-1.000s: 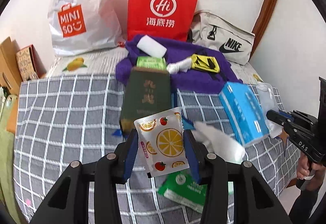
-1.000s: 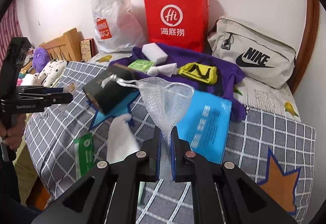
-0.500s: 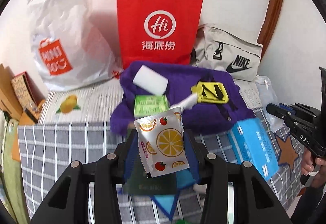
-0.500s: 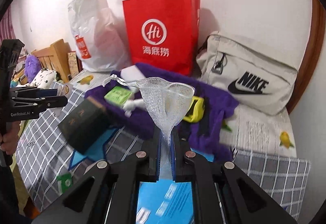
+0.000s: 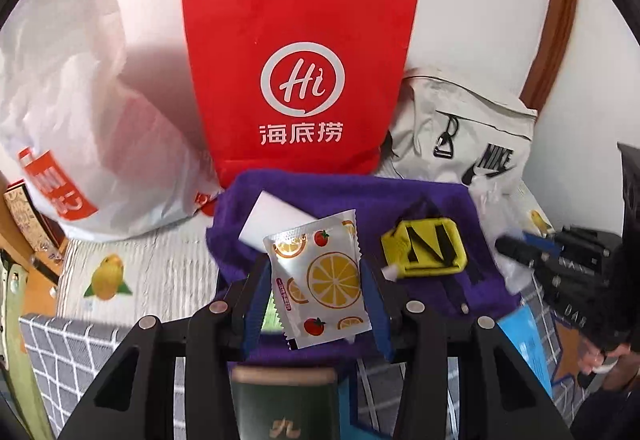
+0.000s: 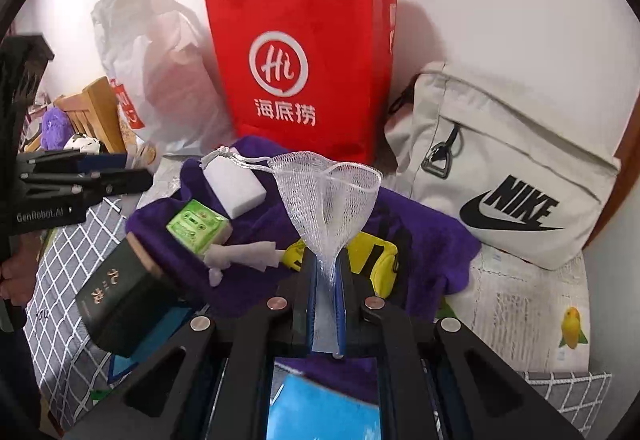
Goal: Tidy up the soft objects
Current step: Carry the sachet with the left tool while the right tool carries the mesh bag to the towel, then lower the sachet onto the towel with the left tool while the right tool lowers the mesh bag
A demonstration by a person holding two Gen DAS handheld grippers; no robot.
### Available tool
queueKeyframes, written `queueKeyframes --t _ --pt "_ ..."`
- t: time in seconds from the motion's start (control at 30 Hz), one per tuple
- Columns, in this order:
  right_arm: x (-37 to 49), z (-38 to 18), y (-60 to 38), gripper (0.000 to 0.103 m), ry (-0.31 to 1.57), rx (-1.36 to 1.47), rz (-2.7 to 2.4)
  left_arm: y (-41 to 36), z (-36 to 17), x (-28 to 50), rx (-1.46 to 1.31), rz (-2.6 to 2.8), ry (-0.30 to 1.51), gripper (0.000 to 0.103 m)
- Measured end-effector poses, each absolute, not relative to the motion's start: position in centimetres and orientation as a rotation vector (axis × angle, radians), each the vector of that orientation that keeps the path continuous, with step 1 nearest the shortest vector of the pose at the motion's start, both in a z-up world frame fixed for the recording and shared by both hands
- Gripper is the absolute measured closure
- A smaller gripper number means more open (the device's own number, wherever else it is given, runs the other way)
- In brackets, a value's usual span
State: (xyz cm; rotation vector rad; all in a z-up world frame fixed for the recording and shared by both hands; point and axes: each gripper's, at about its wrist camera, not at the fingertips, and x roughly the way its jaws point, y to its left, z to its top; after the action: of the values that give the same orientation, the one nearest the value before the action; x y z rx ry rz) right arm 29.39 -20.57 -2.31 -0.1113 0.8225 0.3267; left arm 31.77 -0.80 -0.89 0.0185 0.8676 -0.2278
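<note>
Both hands have carried their loads forward from the checked blanket to the purple towel (image 5: 436, 199): the left gripper (image 5: 318, 304) partly closed on the fruit-print packet (image 5: 320, 276), the right gripper (image 6: 325, 292) pinched shut on the mesh pouch (image 6: 326, 191), probably headed for the red bag (image 6: 304, 55).

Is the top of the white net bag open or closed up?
Open. The net bag's rim spreads into a wide loop with its drawstring loose, while the right gripper pinches only its narrow bottom end.
</note>
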Motion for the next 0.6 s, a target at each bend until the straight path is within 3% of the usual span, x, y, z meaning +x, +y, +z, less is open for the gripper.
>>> queueKeyframes --t 0.6 --pt "33.4 -9.9 -20.2 0.093 1.059 -0.139 0.359 -1.7 -5.4 35.5 0.012 -0.229 0.962 0.061"
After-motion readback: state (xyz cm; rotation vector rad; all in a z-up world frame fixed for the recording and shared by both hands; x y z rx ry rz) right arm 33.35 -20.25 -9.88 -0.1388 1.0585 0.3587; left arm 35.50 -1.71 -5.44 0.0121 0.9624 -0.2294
